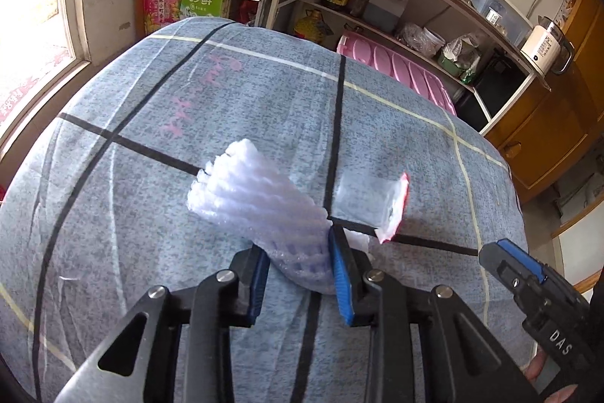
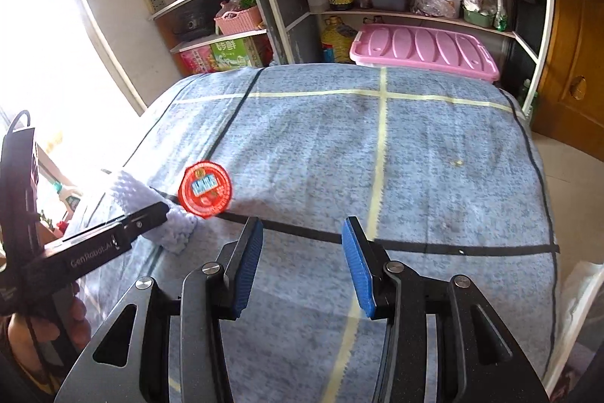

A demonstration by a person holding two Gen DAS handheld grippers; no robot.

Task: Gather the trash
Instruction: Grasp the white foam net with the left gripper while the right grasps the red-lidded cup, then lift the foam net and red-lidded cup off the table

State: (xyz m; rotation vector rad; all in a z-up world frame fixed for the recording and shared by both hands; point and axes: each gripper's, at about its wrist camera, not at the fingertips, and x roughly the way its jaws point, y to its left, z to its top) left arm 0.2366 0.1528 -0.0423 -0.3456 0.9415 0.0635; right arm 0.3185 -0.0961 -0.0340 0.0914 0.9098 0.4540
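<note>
The left gripper [image 1: 298,263] clamps the foam net [image 1: 260,199] (white) beside the cup [image 1: 372,204]; right gripper [image 2: 302,263] stands apart, empty.

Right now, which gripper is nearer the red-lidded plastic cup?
Left. The left gripper holds the foam net right beside the cup; the right gripper hangs open, farther off.

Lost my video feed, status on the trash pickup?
Left hand-held gripper shut on foam net. Right hand-held gripper open, empty. Plastic cup on tablecloth. Nothing blocking.
</note>
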